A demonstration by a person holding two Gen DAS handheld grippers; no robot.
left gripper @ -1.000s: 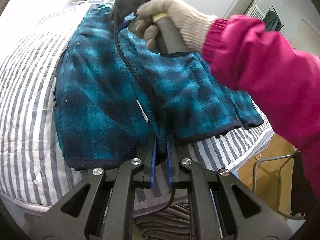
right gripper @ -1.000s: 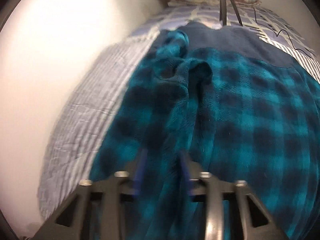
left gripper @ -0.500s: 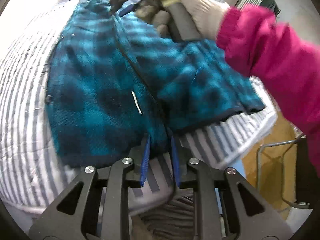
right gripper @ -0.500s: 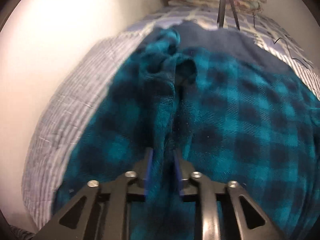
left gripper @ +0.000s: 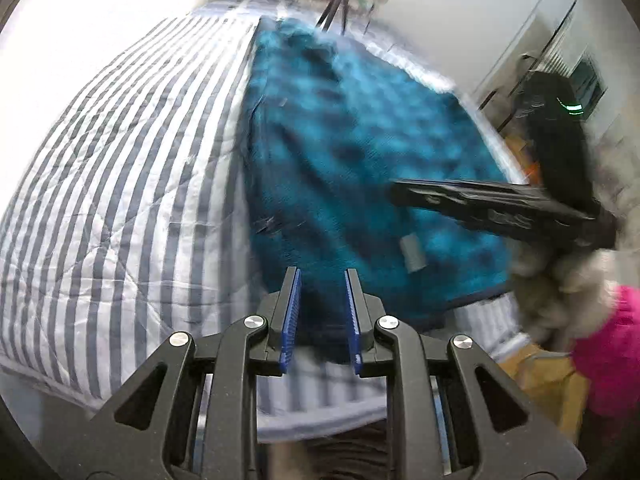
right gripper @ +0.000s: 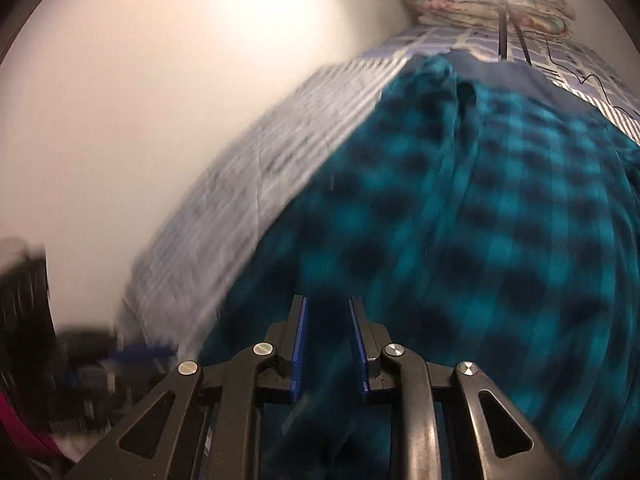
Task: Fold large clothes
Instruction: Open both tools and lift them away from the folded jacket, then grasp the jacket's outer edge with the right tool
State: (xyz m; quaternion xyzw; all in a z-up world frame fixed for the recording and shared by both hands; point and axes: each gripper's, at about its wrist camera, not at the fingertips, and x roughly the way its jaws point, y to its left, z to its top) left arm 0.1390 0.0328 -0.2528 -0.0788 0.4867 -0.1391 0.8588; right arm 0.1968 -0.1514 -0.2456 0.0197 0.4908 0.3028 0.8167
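- While the teal plaid jacket [left gripper: 360, 168] lies spread on the striped bed [left gripper: 120, 200], I judge one fold laid and the next not yet begun.
- My left claw [left gripper: 322, 276] is released: its blue pads stand apart at the jacket's near hem, with dark fabric showing in the gap but nothing pinched.
- My right claw [right gripper: 327, 302] is likewise parted, low over the plaid, gripping nothing that I can see; in the left view it reaches sideways across the jacket's right part.
- The jacket runs lengthwise up the bed toward a folded quilt [right gripper: 488, 4] at the far end, and its right edge lies near the bed's side.
- Both views are blurred, so I cannot tell how neat the lie is.
- Next, I think, each claw needs a hem corner to pinch, then an even lift toward the collar, keeping the layers from sliding.
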